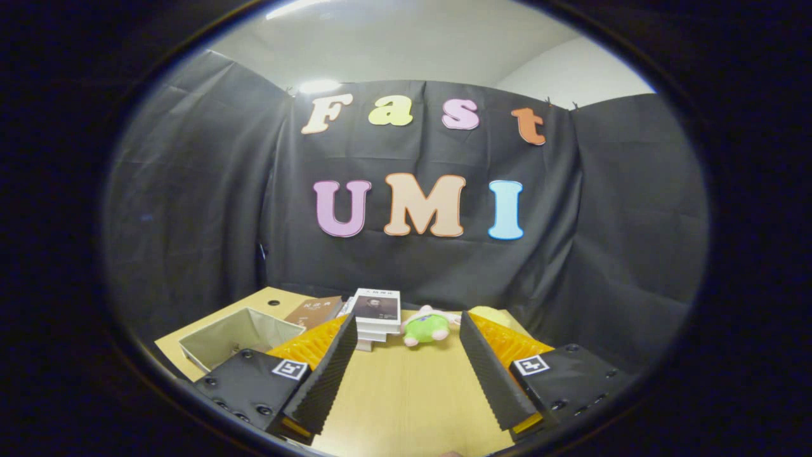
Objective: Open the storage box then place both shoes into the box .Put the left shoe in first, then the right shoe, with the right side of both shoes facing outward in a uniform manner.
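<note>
Wooden table (406, 393) | fingers (406, 336) spread, empty | stacked books (377, 314), titles illegible | storage box (238, 336) open

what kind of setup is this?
Likely a staged recording booth, not a real home: black cloth walls a small wooden table holding props, namely a stack of books, a plush toy and an open grey box. The gripper has its jaws open over bare tabletop.

Storage box (244, 336) and brown book (315, 311) partly behind the fingers (327, 374) (shoes hidden)
</note>
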Available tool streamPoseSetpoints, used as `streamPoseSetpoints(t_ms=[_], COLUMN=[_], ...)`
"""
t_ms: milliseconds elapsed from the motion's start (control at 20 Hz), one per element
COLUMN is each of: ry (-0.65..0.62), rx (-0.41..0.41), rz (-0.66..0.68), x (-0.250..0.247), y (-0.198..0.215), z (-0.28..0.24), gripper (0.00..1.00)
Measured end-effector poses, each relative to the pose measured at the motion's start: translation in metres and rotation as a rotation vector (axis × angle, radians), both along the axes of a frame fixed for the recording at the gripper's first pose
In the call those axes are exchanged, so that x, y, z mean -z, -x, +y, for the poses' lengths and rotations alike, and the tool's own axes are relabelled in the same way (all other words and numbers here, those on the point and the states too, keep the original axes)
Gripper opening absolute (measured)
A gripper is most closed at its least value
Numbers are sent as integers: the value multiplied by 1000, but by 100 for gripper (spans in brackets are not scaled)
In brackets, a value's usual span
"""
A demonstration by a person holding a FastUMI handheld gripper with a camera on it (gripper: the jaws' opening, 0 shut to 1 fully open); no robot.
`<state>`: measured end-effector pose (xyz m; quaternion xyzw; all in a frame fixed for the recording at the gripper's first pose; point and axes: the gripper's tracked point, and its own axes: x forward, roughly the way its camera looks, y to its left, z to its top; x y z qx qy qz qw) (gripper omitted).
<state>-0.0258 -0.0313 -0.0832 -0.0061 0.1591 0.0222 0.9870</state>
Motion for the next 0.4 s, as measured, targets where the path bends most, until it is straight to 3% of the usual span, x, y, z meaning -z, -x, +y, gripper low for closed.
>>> streamPoseSetpoints(t_ms=[400], ry=[-3], rx=[43], rz=[-59], x=[-16], y=[-6], z=[-13], gripper=[100])
